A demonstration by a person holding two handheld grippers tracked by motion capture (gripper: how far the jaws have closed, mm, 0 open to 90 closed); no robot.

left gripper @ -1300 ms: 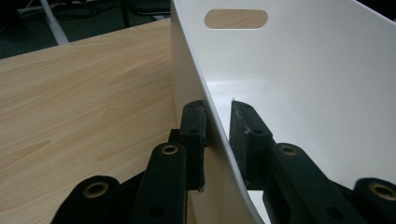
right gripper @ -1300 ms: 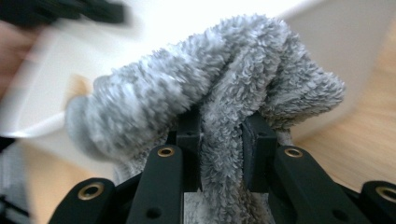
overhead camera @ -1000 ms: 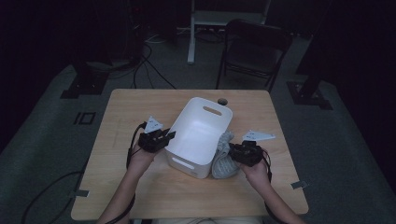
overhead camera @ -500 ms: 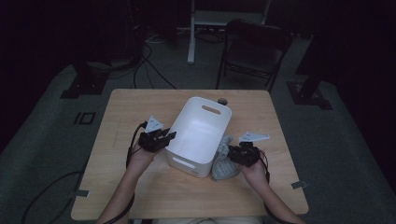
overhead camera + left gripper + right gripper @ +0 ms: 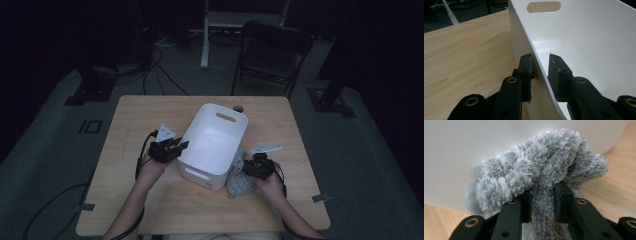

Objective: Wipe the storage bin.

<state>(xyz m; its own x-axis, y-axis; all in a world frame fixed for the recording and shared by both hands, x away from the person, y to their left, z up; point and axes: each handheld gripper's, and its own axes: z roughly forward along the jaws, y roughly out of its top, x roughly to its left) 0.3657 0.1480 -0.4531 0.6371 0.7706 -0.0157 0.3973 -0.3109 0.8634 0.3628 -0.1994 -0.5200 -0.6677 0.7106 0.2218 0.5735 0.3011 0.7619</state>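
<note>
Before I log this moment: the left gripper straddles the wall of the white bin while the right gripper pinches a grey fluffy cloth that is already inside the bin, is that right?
Not quite. The grey fluffy cloth is not inside the white bin: in the high view it lies on the table beside the bin's outer wall, pinched by the right gripper. The left gripper does straddle the bin's wall.

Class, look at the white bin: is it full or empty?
Empty. In the high view and the left gripper view the bin shows bare white inside; the grey cloth lies outside it on the table.
</note>
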